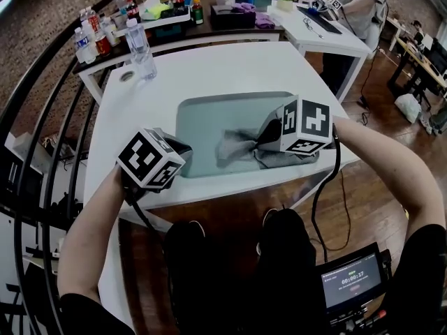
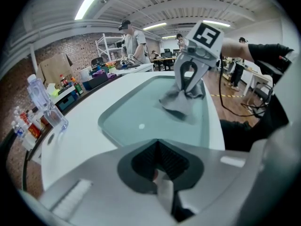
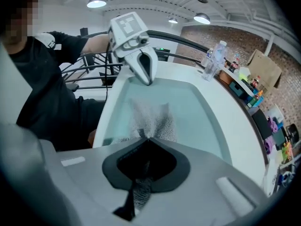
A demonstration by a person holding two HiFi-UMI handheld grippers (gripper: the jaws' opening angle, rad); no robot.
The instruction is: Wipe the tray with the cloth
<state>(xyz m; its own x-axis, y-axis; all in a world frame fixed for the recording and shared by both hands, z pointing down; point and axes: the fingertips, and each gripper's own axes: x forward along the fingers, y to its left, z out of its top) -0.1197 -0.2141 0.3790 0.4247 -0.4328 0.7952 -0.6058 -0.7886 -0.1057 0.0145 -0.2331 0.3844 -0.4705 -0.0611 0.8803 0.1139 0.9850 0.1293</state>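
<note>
A teal tray [image 1: 209,114] lies on the white table [image 1: 230,65]. On its right half sits a crumpled grey cloth [image 1: 236,149]. My right gripper [image 1: 262,139] is shut on the cloth, pressing it down onto the tray floor; grey fabric [image 3: 153,121] runs out from between the closed jaws of my right gripper [image 3: 146,142]. At the tray's near left rim my left gripper [image 1: 183,149] is shut, and a pale strip of the rim shows between the jaws of my left gripper [image 2: 157,147]. From there the cloth [image 2: 176,105] and right gripper [image 2: 189,89] lie ahead across the tray [image 2: 136,121].
A clear water bottle [image 1: 140,47] and a tape roll [image 1: 127,76] stand at the table's far left. Several bottles [image 1: 94,37] crowd a shelf behind. A person stands at a second table [image 1: 328,30]. A black railing [image 1: 42,117] curves along the left.
</note>
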